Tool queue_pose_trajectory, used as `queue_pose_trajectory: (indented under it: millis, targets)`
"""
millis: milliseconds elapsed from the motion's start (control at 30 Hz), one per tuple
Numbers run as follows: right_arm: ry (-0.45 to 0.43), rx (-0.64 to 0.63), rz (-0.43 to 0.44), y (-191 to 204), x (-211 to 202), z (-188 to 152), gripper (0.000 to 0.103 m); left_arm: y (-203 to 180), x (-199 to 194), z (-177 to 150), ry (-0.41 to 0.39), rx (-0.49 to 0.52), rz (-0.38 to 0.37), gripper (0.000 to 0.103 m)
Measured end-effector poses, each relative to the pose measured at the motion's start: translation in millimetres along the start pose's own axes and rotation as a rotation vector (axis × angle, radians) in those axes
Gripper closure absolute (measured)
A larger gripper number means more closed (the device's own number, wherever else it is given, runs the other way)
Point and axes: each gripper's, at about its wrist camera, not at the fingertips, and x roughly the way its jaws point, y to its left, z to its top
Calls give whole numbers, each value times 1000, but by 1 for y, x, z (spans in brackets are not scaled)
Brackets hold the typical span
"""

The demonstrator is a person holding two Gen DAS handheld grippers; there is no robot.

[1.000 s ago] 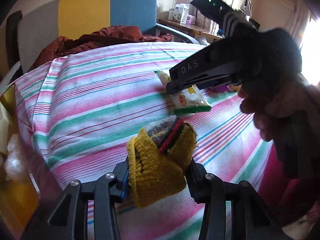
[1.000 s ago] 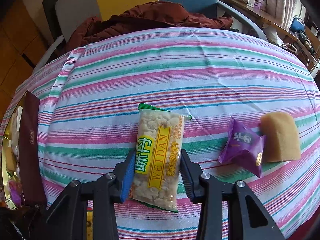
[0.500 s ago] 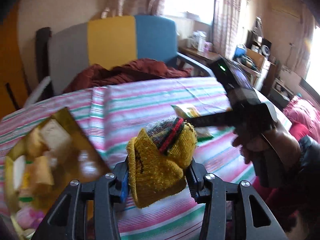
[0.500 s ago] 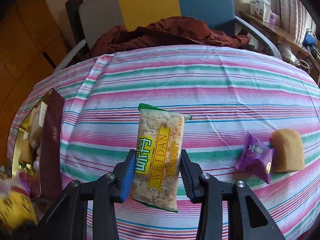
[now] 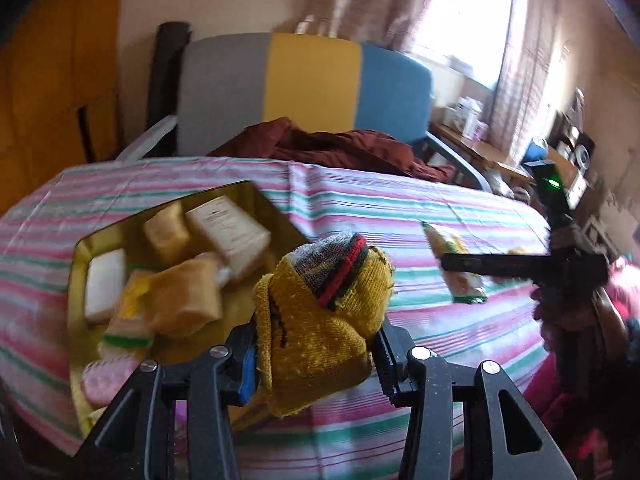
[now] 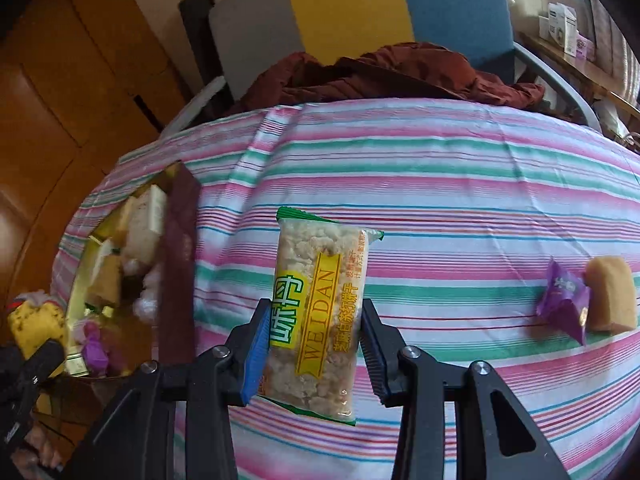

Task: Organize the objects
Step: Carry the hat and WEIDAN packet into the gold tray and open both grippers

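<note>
Mid-task. Left gripper clamped on a yellow knit sock bundle, jaws narrow, held in the air; gold box ahead-left of it, already packed with snacks. Right gripper clamped on a WEIDAN snack pack, lifted above the striped cloth. Left to do: both loads go in the box, I'd guess, plus the purple packet and tan cake, touching, far right of the right gripper.

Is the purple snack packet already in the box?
No, the purple snack packet lies on the striped tablecloth beside a tan cake, far from the box.
</note>
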Motion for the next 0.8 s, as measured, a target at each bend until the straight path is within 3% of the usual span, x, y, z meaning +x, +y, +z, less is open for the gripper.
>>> queue_pose_trajectory:
  millis: [267,467,800]
  targets:
    - [-53,-131,161,92,-20,0,61,100,-50,4,-91,-237,64,56]
    - [-18,-236,249,157,-3,-7,61,152,-72,-9,-116,-343,138,56]
    - [38,-401,288,218,24,-21,60,158,-60,-9,-96,-351,112,56]
